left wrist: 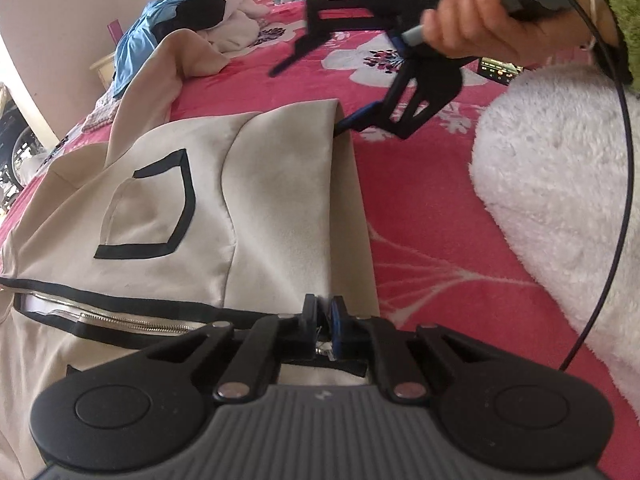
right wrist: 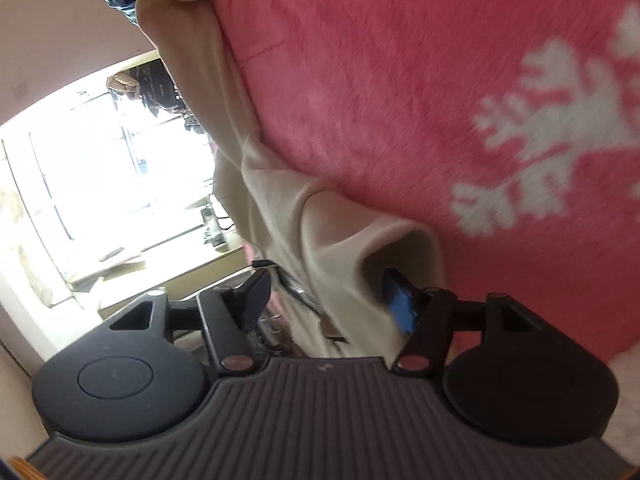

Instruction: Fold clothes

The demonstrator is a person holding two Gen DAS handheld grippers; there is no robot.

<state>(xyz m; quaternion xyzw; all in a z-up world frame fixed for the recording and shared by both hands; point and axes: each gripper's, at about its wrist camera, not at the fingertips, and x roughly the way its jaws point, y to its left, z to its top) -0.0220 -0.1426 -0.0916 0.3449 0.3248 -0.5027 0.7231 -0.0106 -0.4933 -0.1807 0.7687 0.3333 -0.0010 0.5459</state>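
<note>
One cream jacket [left wrist: 248, 184] spread on one pink blanket [left wrist: 432, 240], one black-trimmed pocket [left wrist: 160, 208] and one zip [left wrist: 132, 320] showing. Left gripper [left wrist: 322, 312] pinched on jacket hem; right gripper [left wrist: 308, 92] spread wide, one blue pad [right wrist: 400, 300] inside a jacket fold. One white fleece [left wrist: 560, 184] beside, one clothes heap [left wrist: 192, 24] beyond.

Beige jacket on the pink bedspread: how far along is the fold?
Early. Done: one side of the beige jacket looks folded in over the body. In hand: the left gripper is shut on its near hem by the zipper; the right gripper is open, one blue-padded finger at the far corner. Left: grip that corner, fold, then the pile of clothes behind.
</note>
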